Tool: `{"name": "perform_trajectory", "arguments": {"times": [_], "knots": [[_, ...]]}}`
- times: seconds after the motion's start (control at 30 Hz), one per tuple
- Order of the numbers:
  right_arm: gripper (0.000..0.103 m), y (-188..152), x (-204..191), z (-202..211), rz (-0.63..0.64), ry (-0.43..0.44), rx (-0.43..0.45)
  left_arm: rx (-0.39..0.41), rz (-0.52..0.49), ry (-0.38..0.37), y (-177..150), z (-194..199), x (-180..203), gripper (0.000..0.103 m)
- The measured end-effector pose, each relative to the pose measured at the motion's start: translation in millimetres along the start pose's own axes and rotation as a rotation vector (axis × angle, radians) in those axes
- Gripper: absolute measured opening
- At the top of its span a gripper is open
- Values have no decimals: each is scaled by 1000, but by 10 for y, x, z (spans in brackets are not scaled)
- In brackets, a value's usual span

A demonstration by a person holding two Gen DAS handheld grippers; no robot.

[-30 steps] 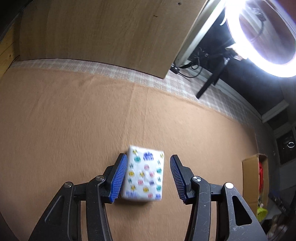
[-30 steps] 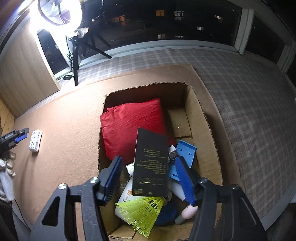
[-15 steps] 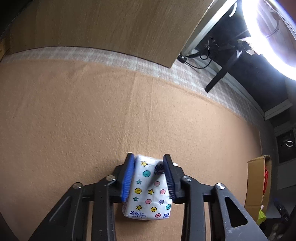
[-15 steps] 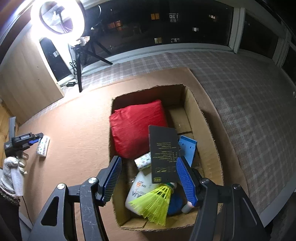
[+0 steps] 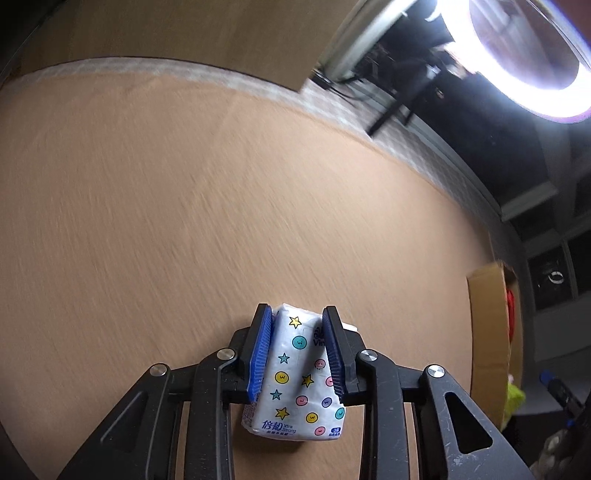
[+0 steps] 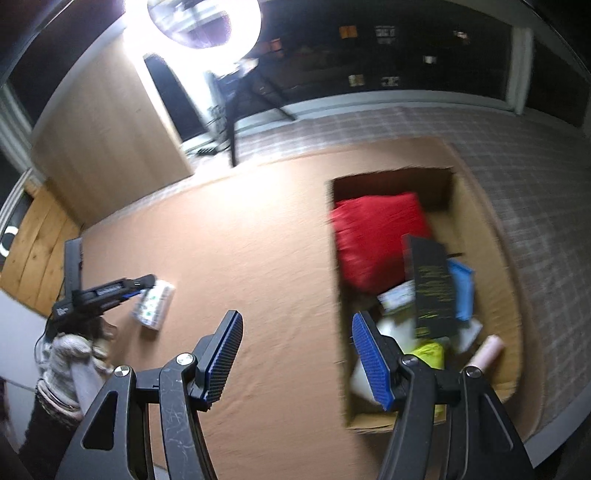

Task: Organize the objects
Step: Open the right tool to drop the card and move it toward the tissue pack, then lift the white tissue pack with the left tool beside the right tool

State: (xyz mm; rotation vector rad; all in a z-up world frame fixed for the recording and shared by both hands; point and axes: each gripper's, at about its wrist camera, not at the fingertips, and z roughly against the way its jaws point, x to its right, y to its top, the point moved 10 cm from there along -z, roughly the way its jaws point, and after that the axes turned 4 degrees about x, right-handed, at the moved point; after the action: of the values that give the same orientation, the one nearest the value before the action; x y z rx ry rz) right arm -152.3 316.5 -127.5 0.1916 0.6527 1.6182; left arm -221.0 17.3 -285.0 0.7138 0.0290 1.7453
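A: Gripping anything on the left side?

B: Yes. My left gripper [image 5: 297, 352] has its blue pads [image 5: 258, 354] clamped on the two sides of the tissue pack [image 5: 295, 380], a white pack printed with stars and coloured dots. The pack bulges between the pads and sticks out toward me at 6 o'clock. Under it lies the tan mat [image 5: 184, 206].

A: And the right one?

B: My right gripper [image 6: 295, 358] holds nothing; its jaws stand wide apart over the mat. From that camera I see the left gripper at 9 o'clock with the same pack in it.

A: Where does everything else sit?

B: The cardboard box [image 6: 487, 236] is at 3 o'clock in the right view, open at the top. Inside, a red cushion [image 6: 373, 236] fills the far end. A black flat box [image 6: 430, 291] leans over it, with a blue item [image 6: 461, 291] just beside it. Nearer me are a yellow-green thing [image 6: 428, 352], too blurred to name, and a pink cylinder [image 6: 487, 350].

A: And the light?

B: A ring light [image 6: 203, 22] glares at 12 o'clock.
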Motion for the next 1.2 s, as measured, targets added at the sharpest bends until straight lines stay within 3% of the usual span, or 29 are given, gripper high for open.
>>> {"name": "perform_trajectory", "arguments": {"times": [0.37, 0.5, 0.57, 0.73, 0.83, 1.2], "knots": [[58, -484, -663, -541, 56, 106, -74, -73, -85, -74, -908, 172, 401, 33], [58, -650, -783, -710, 11, 167, -105, -94, -118, -68, -994, 298, 416, 37], [58, -712, -830, -778, -15, 194, -123, -72, -144, -58, -992, 406, 381, 46], [59, -849, -969, -960, -52, 246, -181, -75, -190, -44, -1057, 521, 220, 47], [59, -906, -1062, -1045, -74, 274, -213, -106, -188, -73, -1168, 475, 192, 46], [58, -1010, -1358, -1237, -119, 353, -292, -141, -271, -135, -1412, 552, 372, 46]]}}
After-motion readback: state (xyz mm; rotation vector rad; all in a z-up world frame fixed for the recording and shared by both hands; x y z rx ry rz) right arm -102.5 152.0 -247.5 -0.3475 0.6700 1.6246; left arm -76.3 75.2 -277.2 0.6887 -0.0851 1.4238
